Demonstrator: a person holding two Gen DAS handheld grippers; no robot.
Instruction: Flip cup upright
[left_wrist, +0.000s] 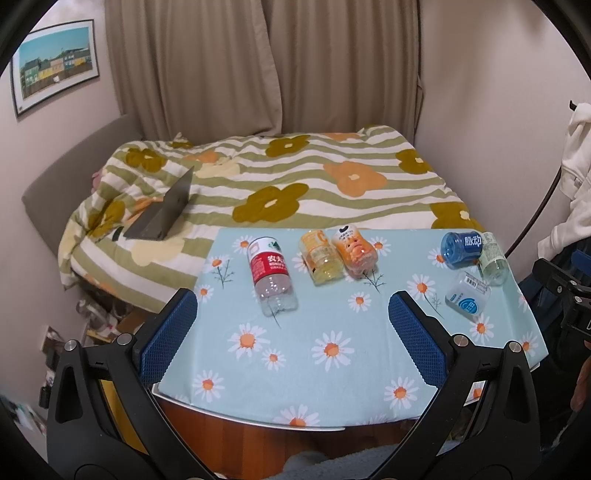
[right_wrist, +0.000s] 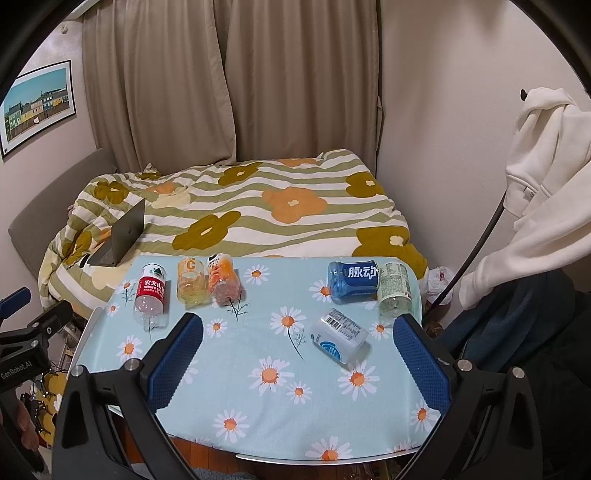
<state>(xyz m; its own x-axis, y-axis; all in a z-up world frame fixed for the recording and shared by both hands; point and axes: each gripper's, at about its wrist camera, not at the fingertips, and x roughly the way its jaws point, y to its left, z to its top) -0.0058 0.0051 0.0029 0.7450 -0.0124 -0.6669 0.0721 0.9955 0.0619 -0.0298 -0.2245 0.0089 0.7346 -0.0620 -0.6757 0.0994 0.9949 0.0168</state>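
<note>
Six cut-bottle cups lie on their sides along the bench's (right_wrist: 258, 413) far edge: red cup (right_wrist: 150, 293), yellow cup (right_wrist: 191, 282), orange cup (right_wrist: 223, 282), blue cup (right_wrist: 352, 282), green cup (right_wrist: 395, 291), white cup (right_wrist: 339, 339). None upright; all flips outstanding. Left hand-held gripper (left_wrist: 291, 332) and right hand-held gripper (right_wrist: 299, 354) both gape wide, holding nothing. Near bench edge partly cut off.

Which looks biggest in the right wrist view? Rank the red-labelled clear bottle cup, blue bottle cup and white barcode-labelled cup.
1. Red-labelled clear bottle cup, longest.
2-3. White barcode-labelled cup and blue bottle cup look alike; the white one lies nearer the camera, so unsure.
</note>
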